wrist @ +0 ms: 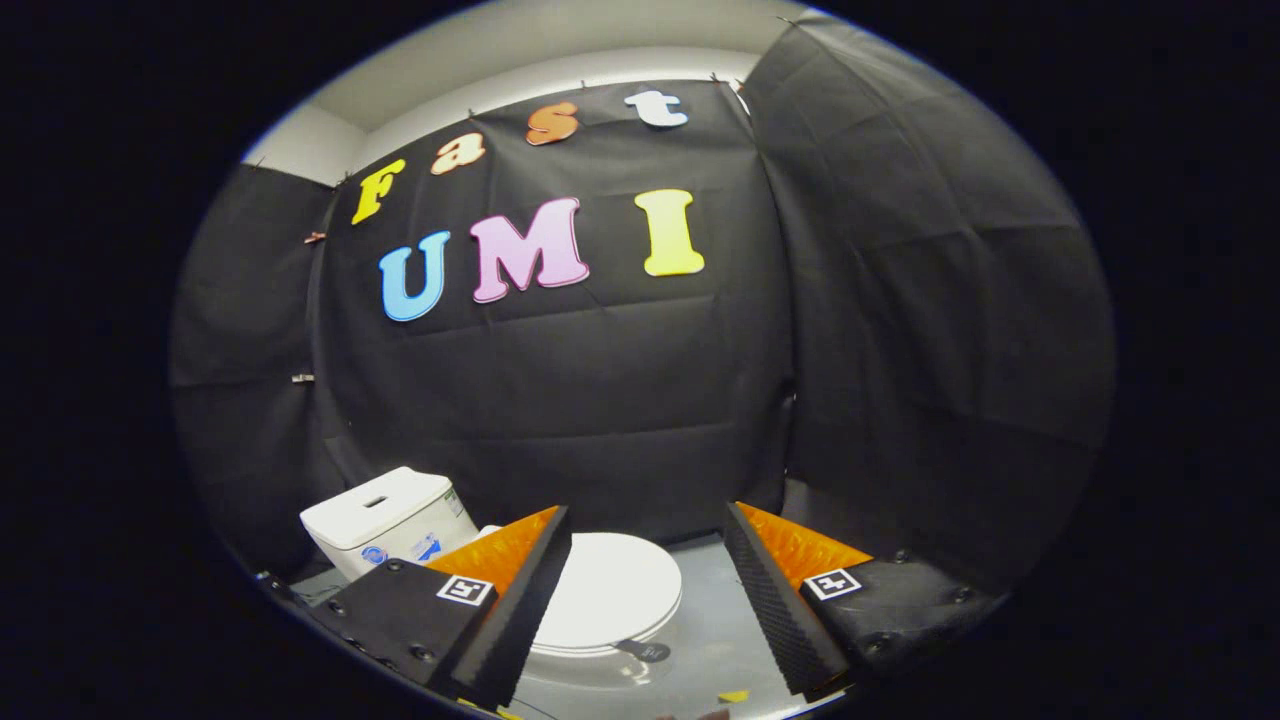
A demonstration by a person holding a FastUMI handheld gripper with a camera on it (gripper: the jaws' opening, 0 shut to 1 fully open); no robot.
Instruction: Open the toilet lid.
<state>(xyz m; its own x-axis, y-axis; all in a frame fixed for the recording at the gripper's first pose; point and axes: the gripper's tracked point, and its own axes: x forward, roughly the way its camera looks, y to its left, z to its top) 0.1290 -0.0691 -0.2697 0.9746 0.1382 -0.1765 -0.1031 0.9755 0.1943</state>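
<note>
A small white toilet stands on a grey floor, below and ahead of me. Its round white lid [610, 590] lies flat and closed over the bowl, partly hidden behind my left finger. The white tank [385, 515] with a slot on top sits behind the lid, to the left. My gripper [648, 520] hangs above the toilet with its fingers wide apart and nothing between them. The lid shows in the gap, nearer the left finger [520, 600]. The right finger [775, 600] is over bare floor.
Black cloth walls close in behind the toilet and along the right side. The grey floor [715, 620] stretches right of the toilet. A small dark tab [645, 652] lies at the lid's front edge, and a yellow scrap [733, 695] rests on the floor nearby.
</note>
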